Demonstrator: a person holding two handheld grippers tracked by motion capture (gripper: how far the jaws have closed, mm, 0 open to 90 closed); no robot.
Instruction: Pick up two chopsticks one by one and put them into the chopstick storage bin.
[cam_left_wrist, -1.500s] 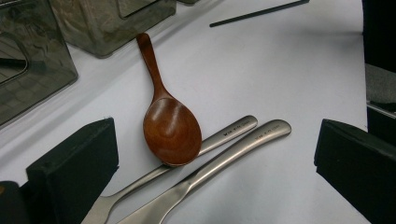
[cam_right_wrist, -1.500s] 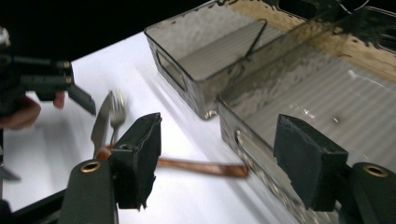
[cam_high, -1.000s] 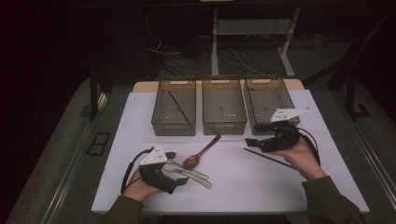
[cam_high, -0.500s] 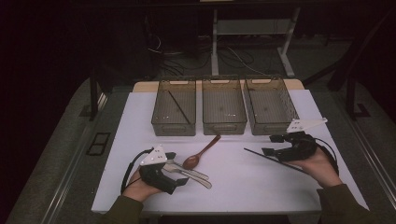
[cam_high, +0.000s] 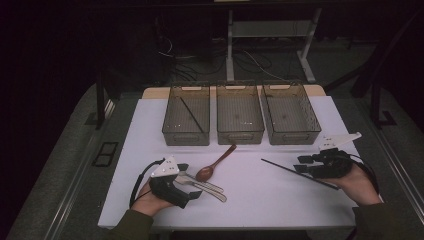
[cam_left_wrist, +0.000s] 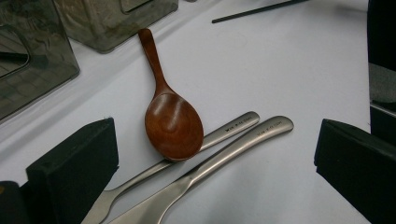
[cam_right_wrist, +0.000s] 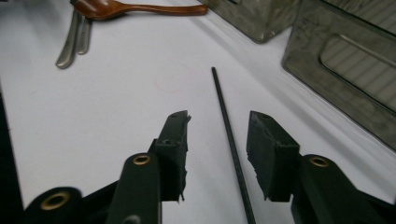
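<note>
The white surface (cam_high: 250, 200) lies open between the two hands. The right hand-held gripper (cam_right_wrist: 217, 135), jaws just narrowing but still clear, straddles a thin black chopstick (cam_right_wrist: 229, 140) near the right edge. The left hand-held gripper (cam_left_wrist: 215, 154) stands wide by a brown wooden spoon (cam_left_wrist: 173, 121).

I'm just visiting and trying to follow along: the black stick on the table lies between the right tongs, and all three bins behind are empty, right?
Not quite. The black stick does lie between the right tongs, apart from both pads. But the left bin is not empty: the high view shows another black stick lying slantwise inside it. The middle bin and the right bin look empty.
</note>
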